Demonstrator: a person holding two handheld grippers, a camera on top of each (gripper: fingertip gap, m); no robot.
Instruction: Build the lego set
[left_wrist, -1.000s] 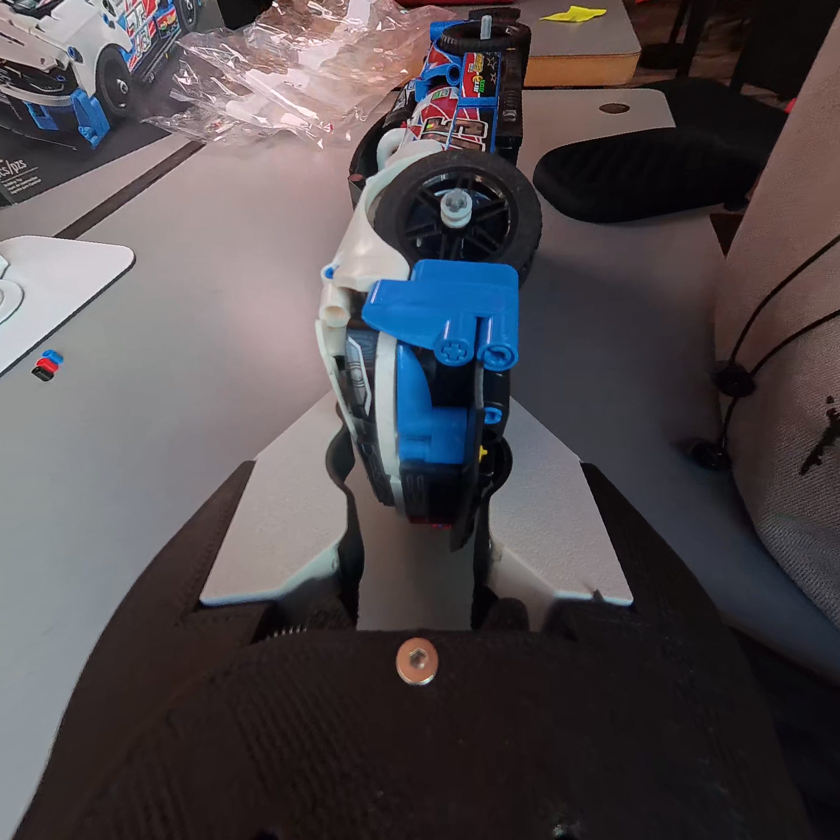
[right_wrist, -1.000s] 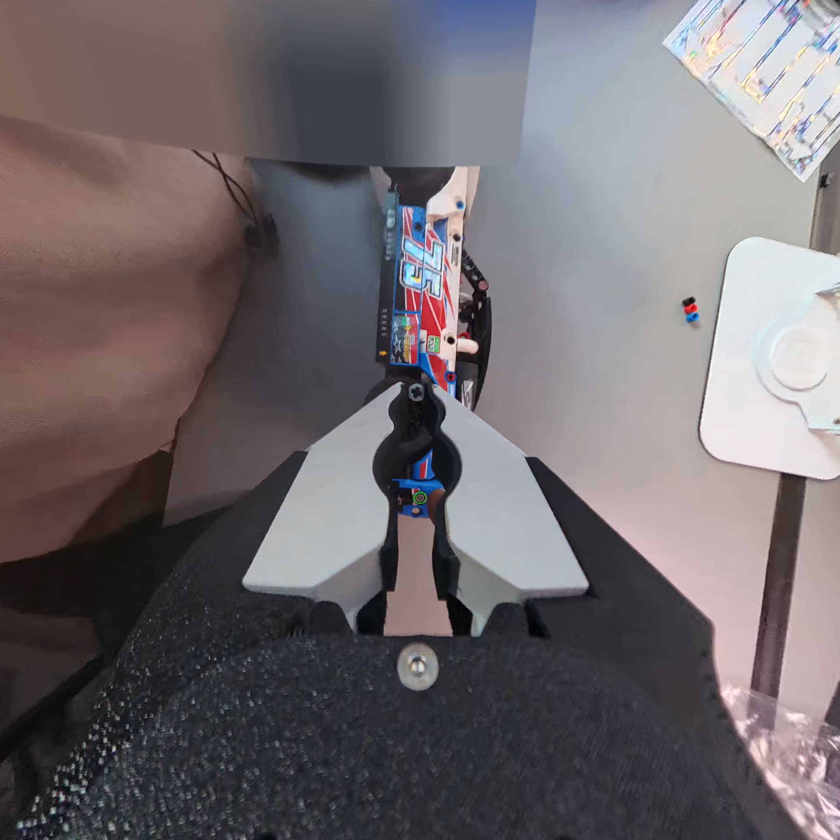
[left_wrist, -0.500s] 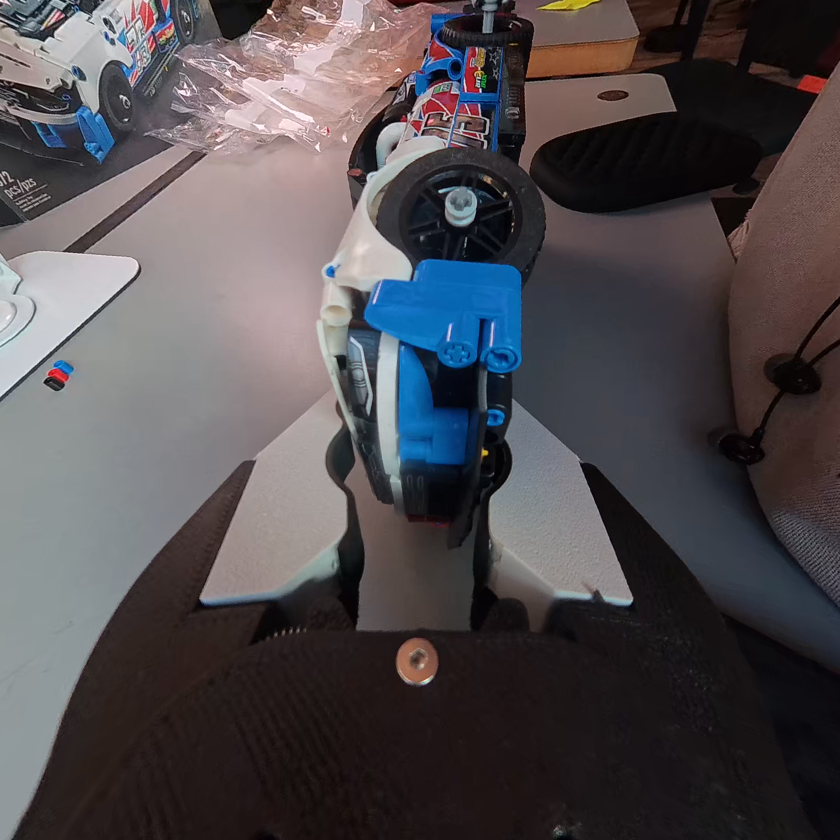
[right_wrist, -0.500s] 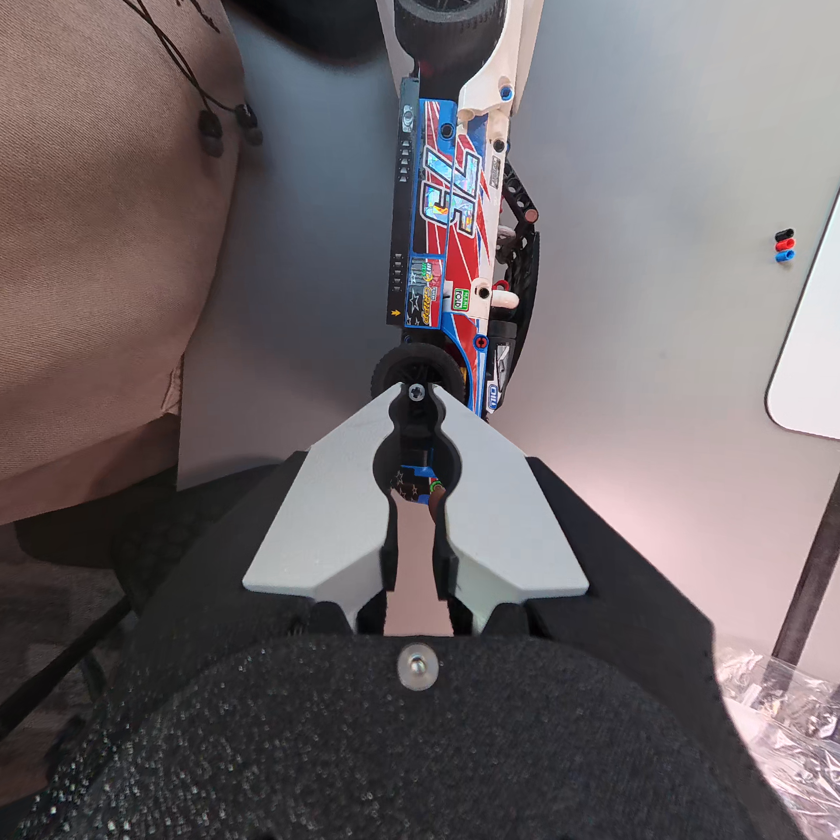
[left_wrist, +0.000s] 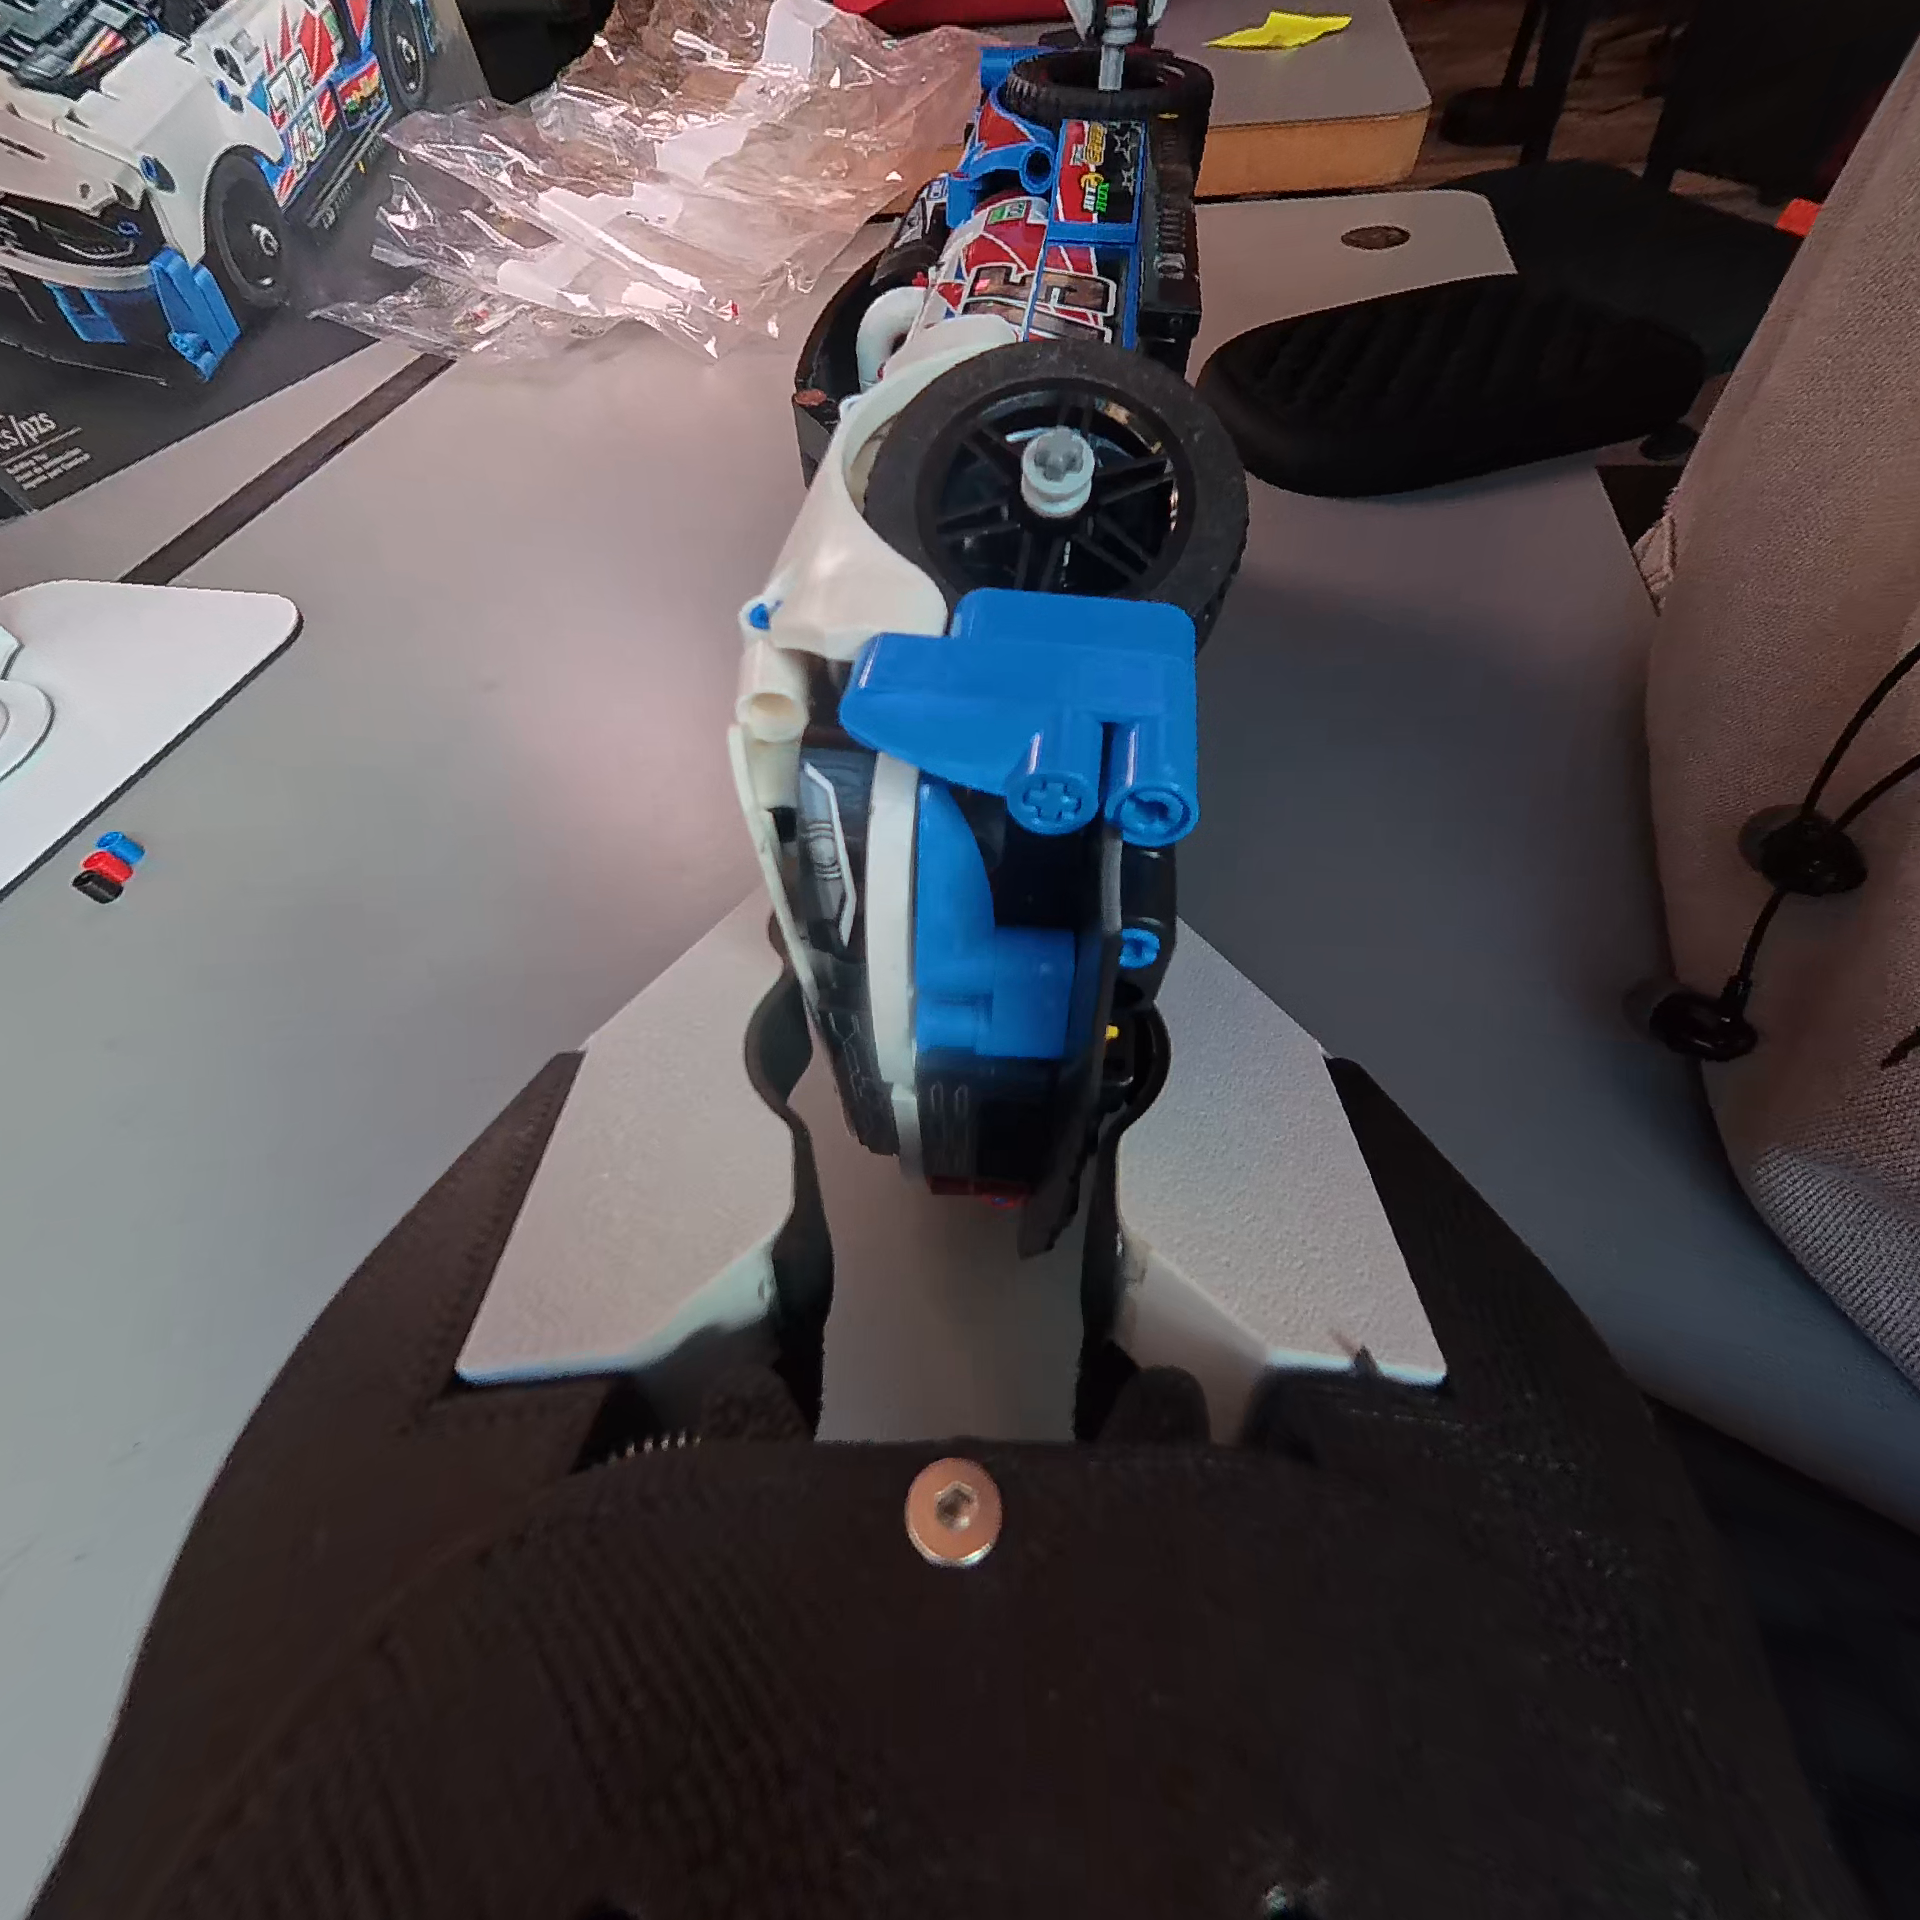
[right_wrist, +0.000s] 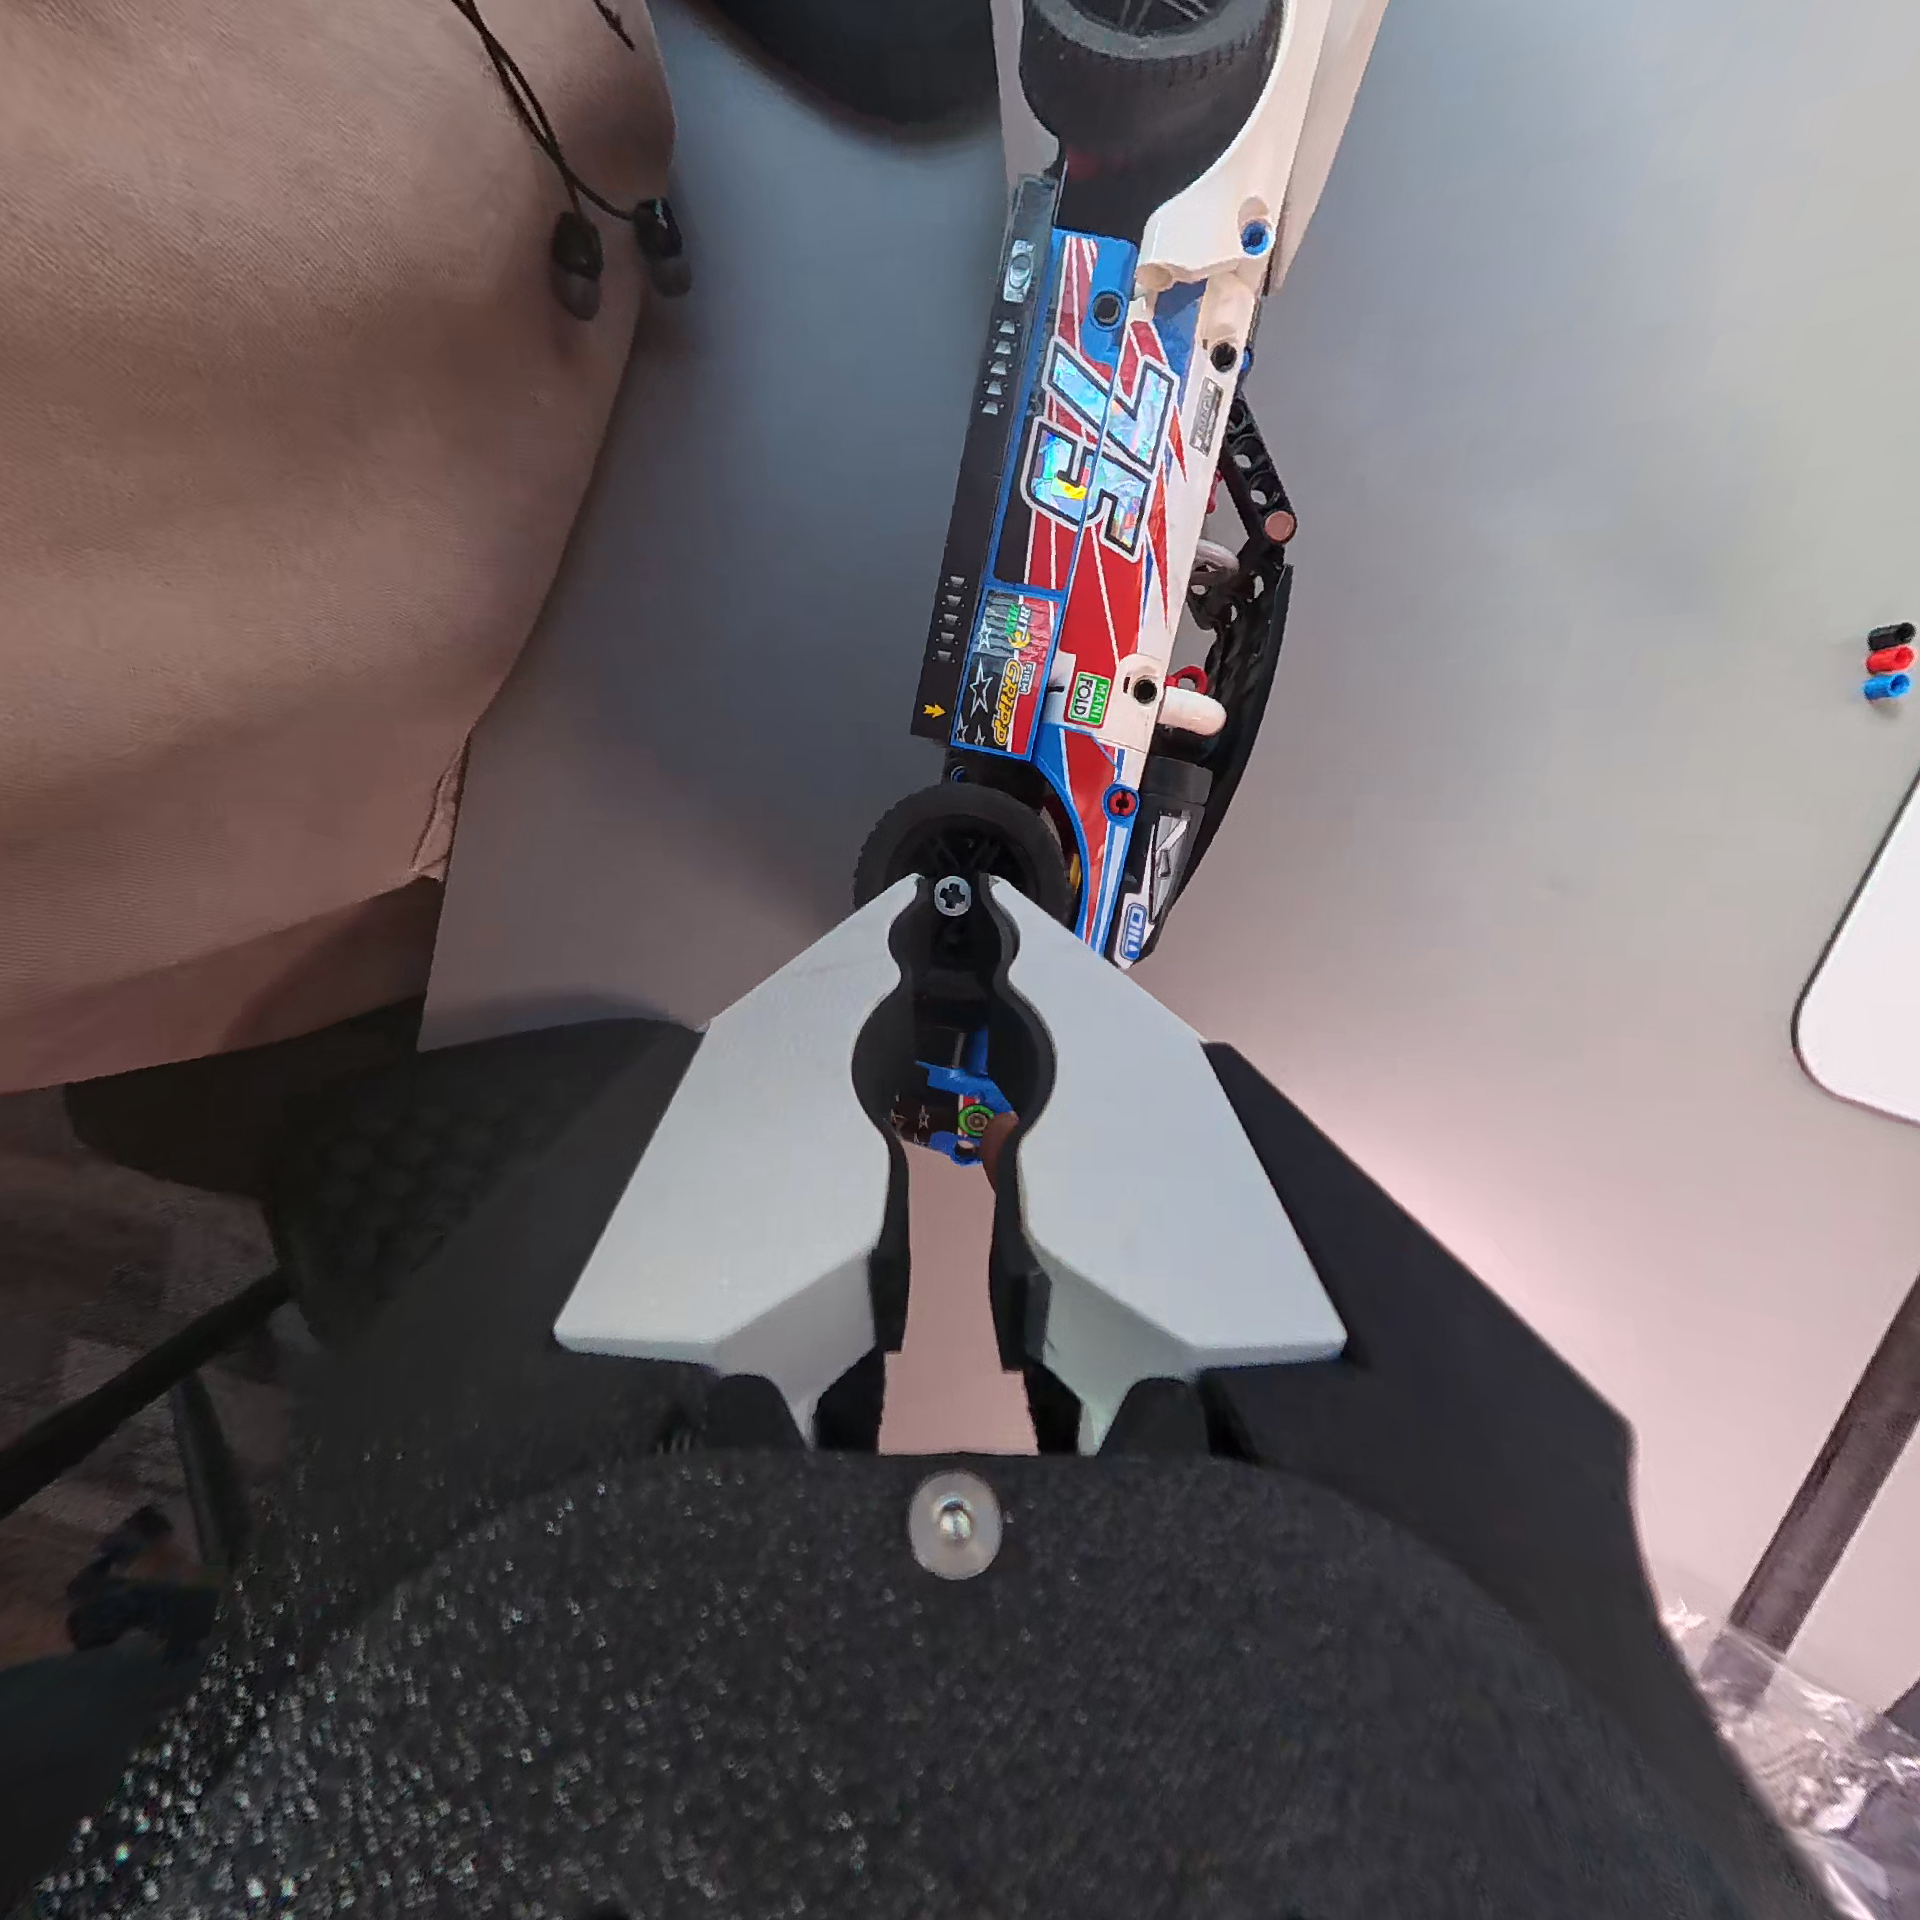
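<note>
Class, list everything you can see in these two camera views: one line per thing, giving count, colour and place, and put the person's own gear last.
Lego car: one, blue, white, red and black, on its side, held at both ends above the table.
Small pins: three, blue, red, black, loose on the table beside the white pad.
White pad: one, at the table's edge.
Plastic bags: clear, crumpled, far side of the table.
Set box: one, dark, with a car picture, far left corner.
Chair armrest: one, black, beside the table.
Person's top: beige, with black cords.
Left gripper: grey fingers, shut on the car's end.
Right gripper: grey fingers, shut on the wheel axle at the other end.
</note>
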